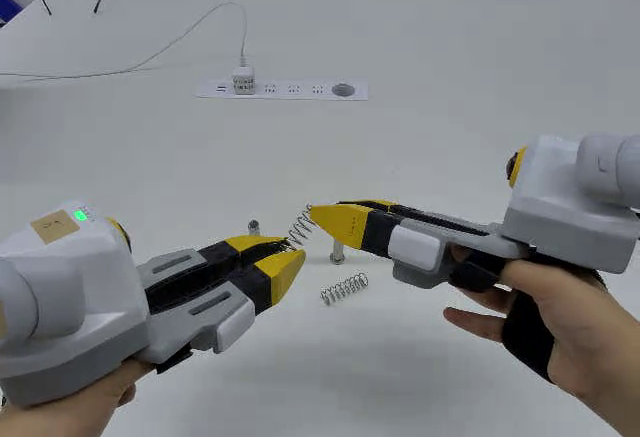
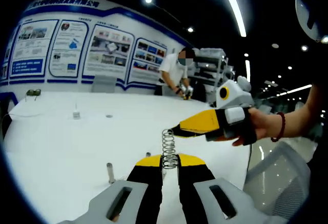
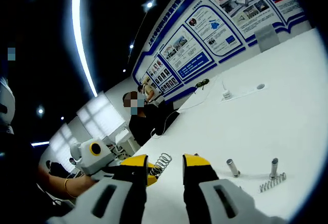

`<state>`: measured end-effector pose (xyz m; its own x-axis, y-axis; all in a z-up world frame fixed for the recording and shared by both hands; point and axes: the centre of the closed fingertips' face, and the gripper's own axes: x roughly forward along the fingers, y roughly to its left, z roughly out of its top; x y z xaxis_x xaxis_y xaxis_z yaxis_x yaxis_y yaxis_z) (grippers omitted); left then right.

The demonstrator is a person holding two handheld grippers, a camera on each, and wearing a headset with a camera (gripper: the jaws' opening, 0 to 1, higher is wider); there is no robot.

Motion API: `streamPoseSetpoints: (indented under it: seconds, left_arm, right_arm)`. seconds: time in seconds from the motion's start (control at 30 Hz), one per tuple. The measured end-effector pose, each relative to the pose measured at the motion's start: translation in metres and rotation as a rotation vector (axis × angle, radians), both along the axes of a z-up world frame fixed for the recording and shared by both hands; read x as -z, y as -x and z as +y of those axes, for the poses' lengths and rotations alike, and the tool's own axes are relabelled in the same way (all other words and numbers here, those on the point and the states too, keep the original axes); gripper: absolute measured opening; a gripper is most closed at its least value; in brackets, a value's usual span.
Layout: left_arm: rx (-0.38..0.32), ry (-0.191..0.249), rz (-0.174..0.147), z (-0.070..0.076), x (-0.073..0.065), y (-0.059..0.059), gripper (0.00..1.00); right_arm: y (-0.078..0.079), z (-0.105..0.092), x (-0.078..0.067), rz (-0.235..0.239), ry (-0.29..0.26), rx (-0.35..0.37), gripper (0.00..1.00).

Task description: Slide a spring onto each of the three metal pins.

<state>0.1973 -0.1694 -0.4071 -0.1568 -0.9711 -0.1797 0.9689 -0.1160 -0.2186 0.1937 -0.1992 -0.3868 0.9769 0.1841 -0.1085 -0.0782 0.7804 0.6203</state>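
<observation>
Left gripper [image 1: 292, 257]: fingers [image 2: 148, 165] clenched on the lower end of a spring [image 2: 168, 144]. The rest of the coil sticks out past the tips, clear of the worktop [image 1: 420, 157].

Right gripper [image 3: 165, 159]: fingers [image 3: 197, 165] released, with a clear gap between them in the right gripper view. The spring's free end sits in that gap, close to the inner face of one finger; can't tell if it touches. In the head view the right tips sit at the spring's upper end, nose to nose with the left tips, just apart.

Two metal pins stand upright on the worktop, both bare. First pin [image 1: 337, 251] is just beside the right fingertips, under them in the head view. Second pin [image 1: 254, 227] is just off the left side of the left fingers.

Second spring [image 1: 345, 288] lies flat on the worktop beside the first pin, between the two sets of fingers and nearer the person, touching neither gripper.
</observation>
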Motion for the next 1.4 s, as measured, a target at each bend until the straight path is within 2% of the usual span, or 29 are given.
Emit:
streamPoseSetpoints:
  seconds: [0.27, 0.53, 0.77, 0.87, 1.0, 1.07, 1.17, 1.37, 1.4]
  left_arm:
    - [0.034, 0.059, 0.005, 0.001, -0.011, 0.008, 0.10]
    - [0.052, 0.075, -0.001, 0.001, -0.013, 0.014, 0.10]
    - [0.054, 0.082, -0.001, 0.001, -0.016, 0.014, 0.10]
    - [0.052, 0.084, -0.012, 0.001, -0.016, 0.013, 0.10]
    - [0.050, 0.060, -0.009, 0.001, -0.014, 0.013, 0.11]
    - [0.050, 0.052, -0.031, 0.000, -0.014, 0.013, 0.11]
    - [0.048, 0.042, -0.043, 0.000, -0.013, 0.013, 0.11]
    - [0.032, -0.001, -0.105, 0.002, -0.007, 0.008, 0.15]
    - [0.027, -0.012, -0.103, 0.003, -0.005, 0.007, 0.16]
  right_arm:
    - [-0.001, 0.010, 0.001, 0.001, -0.092, -0.026, 0.20]
    - [0.000, 0.014, -0.003, -0.020, -0.173, -0.040, 0.13]
    - [0.000, 0.016, -0.007, -0.041, -0.208, -0.056, 0.12]
    - [0.000, 0.016, -0.008, -0.045, -0.207, -0.062, 0.11]
    - [-0.001, 0.016, -0.007, -0.045, -0.196, -0.067, 0.11]
    - [-0.001, 0.016, -0.006, -0.044, -0.191, -0.068, 0.11]
    - [-0.002, 0.017, -0.007, -0.046, -0.172, -0.072, 0.11]
    - [-0.004, 0.018, -0.004, -0.025, -0.106, -0.070, 0.11]
    - [-0.004, 0.017, -0.004, -0.023, -0.100, -0.067, 0.11]
